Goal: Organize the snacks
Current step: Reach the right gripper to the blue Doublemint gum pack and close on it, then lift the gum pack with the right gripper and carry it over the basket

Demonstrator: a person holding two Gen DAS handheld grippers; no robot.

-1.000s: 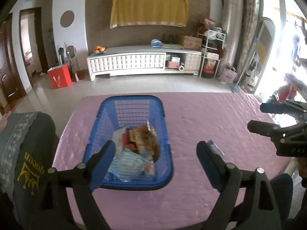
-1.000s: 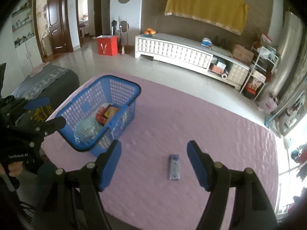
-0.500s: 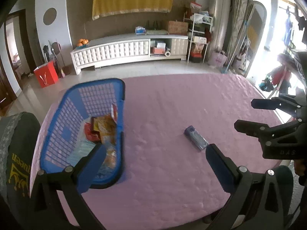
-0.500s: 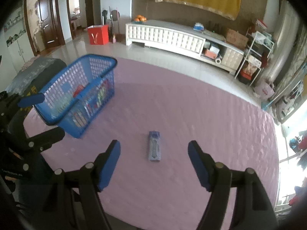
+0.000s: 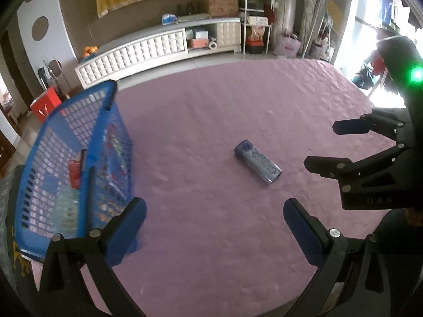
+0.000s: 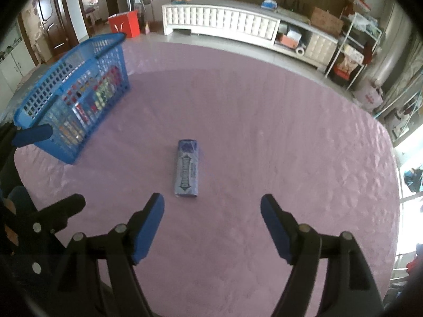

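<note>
The blue packet [image 6: 187,168] lies flat on the pink bench [image 6: 264,132], well right of the basket [image 6: 71,92]. Its long axis runs away from the right tool [image 6: 212,225]. Both tools stand open and empty; the left tool [image 5: 214,225] hovers near the packet.

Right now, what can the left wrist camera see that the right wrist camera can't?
Only the left view shows a green light on the right hand-held gripper. Only the right view shows the brown doors. Both show the blue basket of snacks, the lone blue packet lying on the purple cloth, and the white cabinet.
</note>
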